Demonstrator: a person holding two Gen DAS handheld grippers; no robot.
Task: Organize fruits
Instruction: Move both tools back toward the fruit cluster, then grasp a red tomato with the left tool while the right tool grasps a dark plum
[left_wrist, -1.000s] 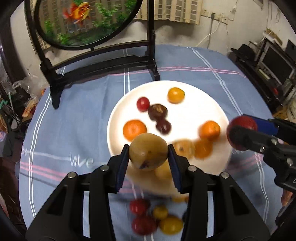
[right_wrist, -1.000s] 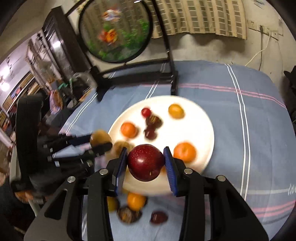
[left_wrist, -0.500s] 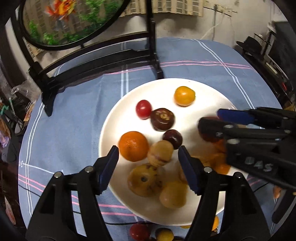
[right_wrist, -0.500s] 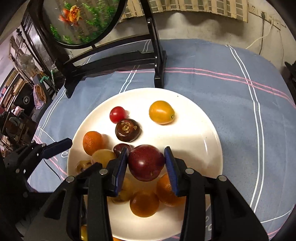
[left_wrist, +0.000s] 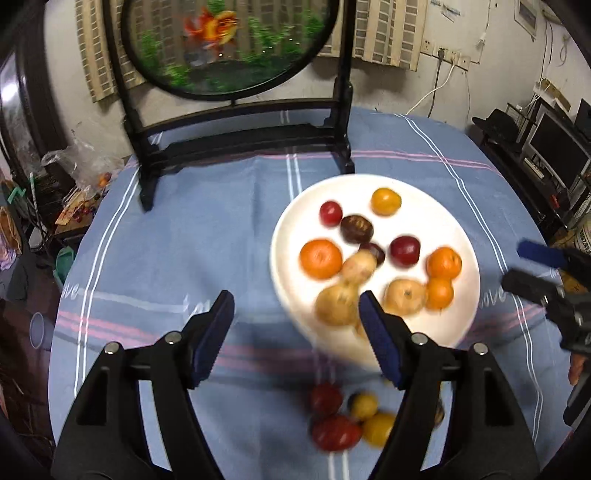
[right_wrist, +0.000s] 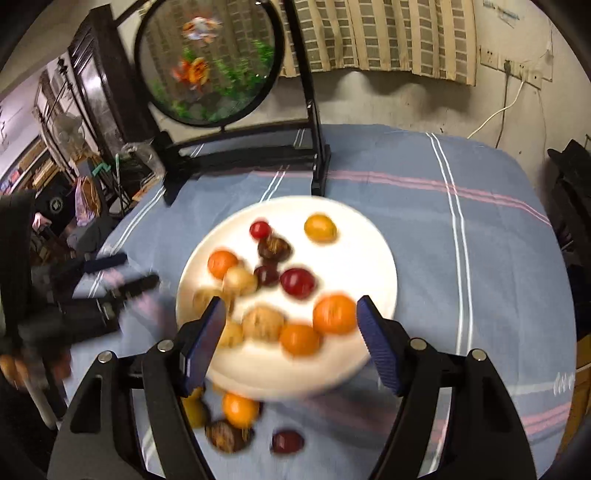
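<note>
A white plate (left_wrist: 450, 221) on the blue striped cloth holds several fruits: oranges, brown-yellow fruits, dark ones, and a dark red apple (left_wrist: 405, 251). It also shows in the right wrist view (right_wrist: 373, 251), with the apple (right_wrist: 297, 283) near its middle. My left gripper (left_wrist: 295, 332) is open and empty above the plate's near left edge. My right gripper (right_wrist: 290, 341) is open and empty over the plate's near edge. Several loose fruits (left_wrist: 341, 417) lie on the cloth in front of the plate, also in the right wrist view (right_wrist: 236, 417).
A round goldfish screen on a black stand (left_wrist: 236, 140) stands at the back of the table. The right gripper shows at the right edge of the left wrist view (left_wrist: 546, 280). Clutter and furniture surround the table.
The left gripper let go of the brown-yellow fruit on the plate, the right gripper let go of the dark red apple. Both opened and pulled back and up from the plate.
</note>
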